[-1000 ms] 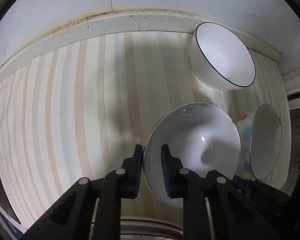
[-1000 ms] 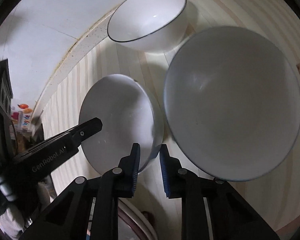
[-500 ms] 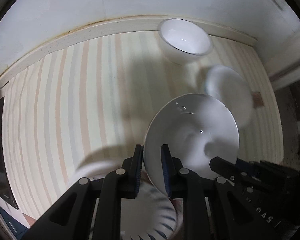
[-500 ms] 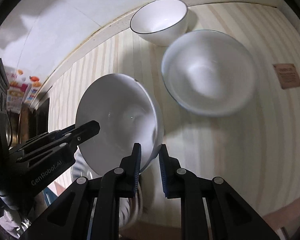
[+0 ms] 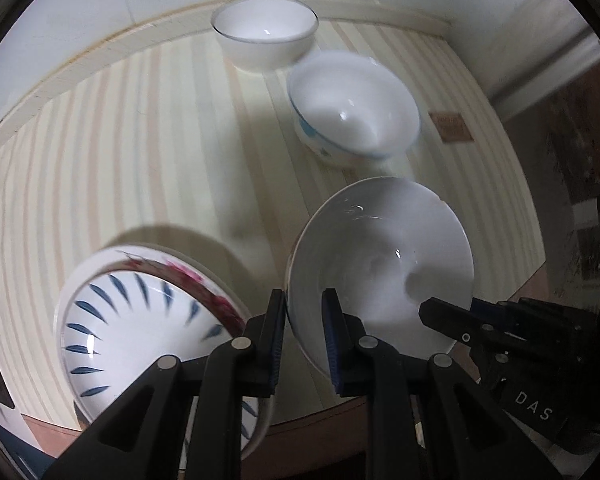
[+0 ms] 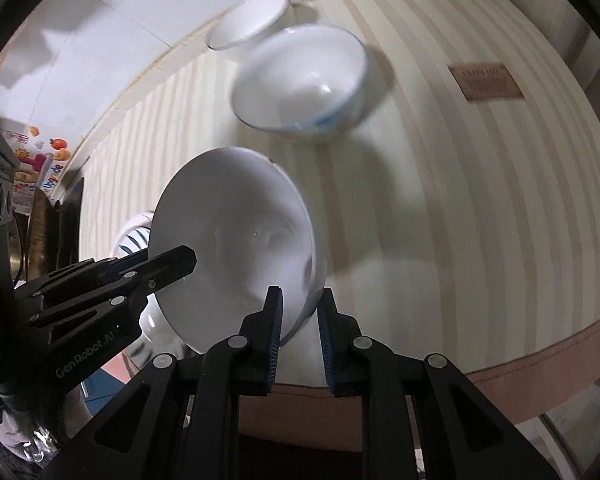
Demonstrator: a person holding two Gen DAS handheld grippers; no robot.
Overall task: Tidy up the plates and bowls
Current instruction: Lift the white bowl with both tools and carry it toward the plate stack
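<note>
Two black two-finger grippers with blue ribbed pads hold one plain white bowl between them, lifted and tilted above a table covered in a smooth cloth of cream and tan stripes. The bowl is glossy, wide and shallow, flaring like a cone from a small base.

The left gripper is clenched on the bowl's near rim, one pad inside the wall and one outside. The right gripper grasps the rim at another spot in the same way; from the left wrist view its finger tip shows at the bowl's right edge.

Below and left of the held bowl sits a stack of dishes near the table's front edge: a white one painted with dark blue leaf strokes radiating round the inside, nested in one with a pink floral rim, which in turn rests on a plain white plate.

Farther back stands a round, deep bowl with a blue rim, its outside marked with blue and reddish spots; it is blurred. Just behind it, against the white wall, stands a deep white bowl with a thin dark rim.

A small brown rectangular label lies flat on the cloth to the right of the bowls.
</note>
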